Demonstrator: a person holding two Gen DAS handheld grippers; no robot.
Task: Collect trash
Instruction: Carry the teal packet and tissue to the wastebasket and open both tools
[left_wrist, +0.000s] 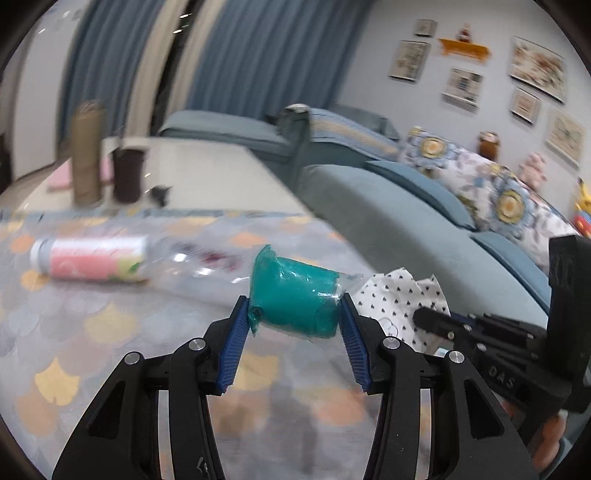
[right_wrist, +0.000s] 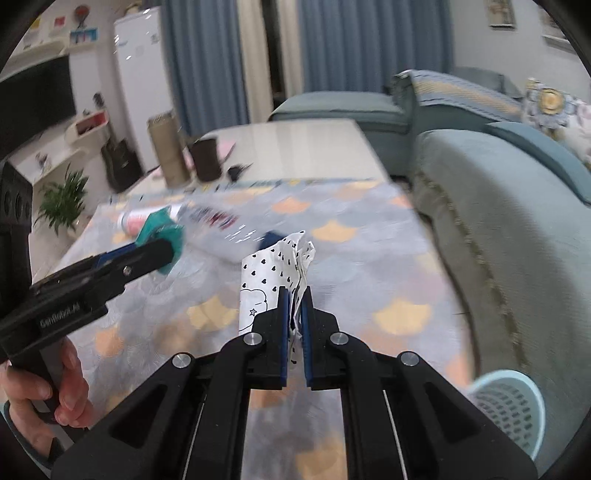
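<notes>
Teal wrapper (left_wrist: 295, 297): crinkled, glossy teal plastic, bunched into a soft lump with a clear film tail; it sits between the blue ribbed pads (left_wrist: 233, 347) of the left gripper (left_wrist: 294, 314), above the rug.
Left gripper: fingers partly closed, squeezing the wrapper from both sides; white lettering on its body in the right wrist view is too blurred to read surely.
Dotted paper (right_wrist: 275, 275): crumpled white paper printed with small black hearts, a cloud outline and a star; held upright above the rug.
Right gripper (right_wrist: 293, 314): fingers nearly together, pinching the paper's lower edge.
Bottle (left_wrist: 96, 260): clear plastic, pink label, white cap, lying on its side on the rug, far left.
Rug (left_wrist: 92, 332): grey with orange and yellow scallop shapes.
Basket (right_wrist: 511, 408): pale blue perforated plastic, near right, beside the sofa (right_wrist: 509, 229).
Sofa: teal fabric.
</notes>
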